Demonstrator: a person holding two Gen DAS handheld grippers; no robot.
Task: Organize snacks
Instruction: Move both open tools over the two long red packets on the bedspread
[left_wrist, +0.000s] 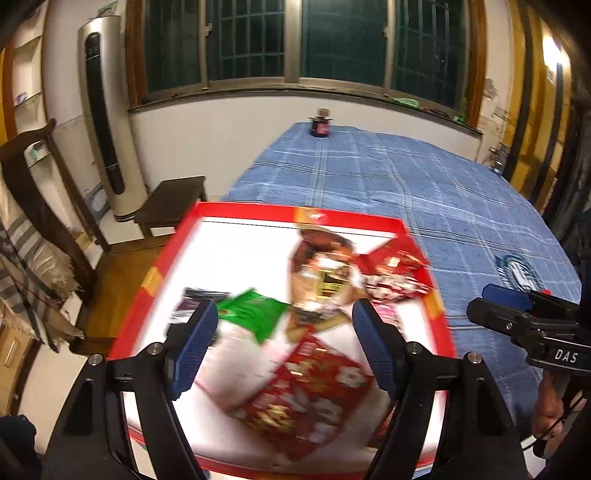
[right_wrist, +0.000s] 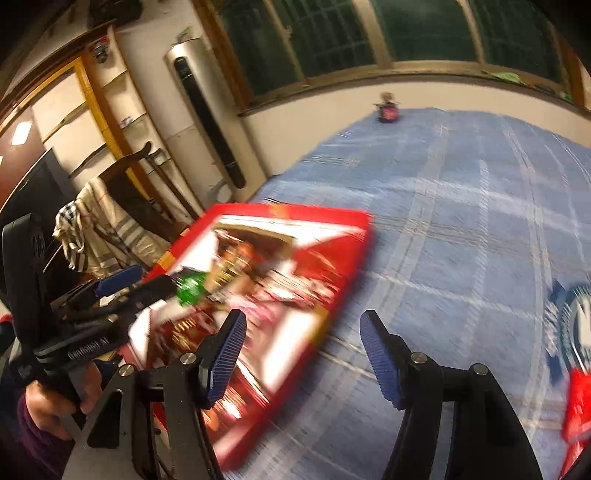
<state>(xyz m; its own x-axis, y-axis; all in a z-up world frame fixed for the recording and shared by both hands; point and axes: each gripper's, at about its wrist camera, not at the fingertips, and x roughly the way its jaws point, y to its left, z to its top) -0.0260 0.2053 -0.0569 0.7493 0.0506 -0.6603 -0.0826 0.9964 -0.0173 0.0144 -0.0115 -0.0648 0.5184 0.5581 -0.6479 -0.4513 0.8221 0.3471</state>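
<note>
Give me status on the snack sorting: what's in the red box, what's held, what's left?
Done: several packets lie in the red box, among them a green packet and a large red packet. In hand: nothing; the left gripper and right gripper both stand open and empty. Left: a red packet lies outside the box on the blue cloth, at the right wrist view's edge. Blur hides any others.

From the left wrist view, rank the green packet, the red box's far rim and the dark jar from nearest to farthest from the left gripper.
From the left gripper:
1. Green packet, inside the red box, just beyond the fingertips.
2. Red box's far rim, farther up the blue cloth.
3. Dark jar, at the cloth's far end below the window.
</note>
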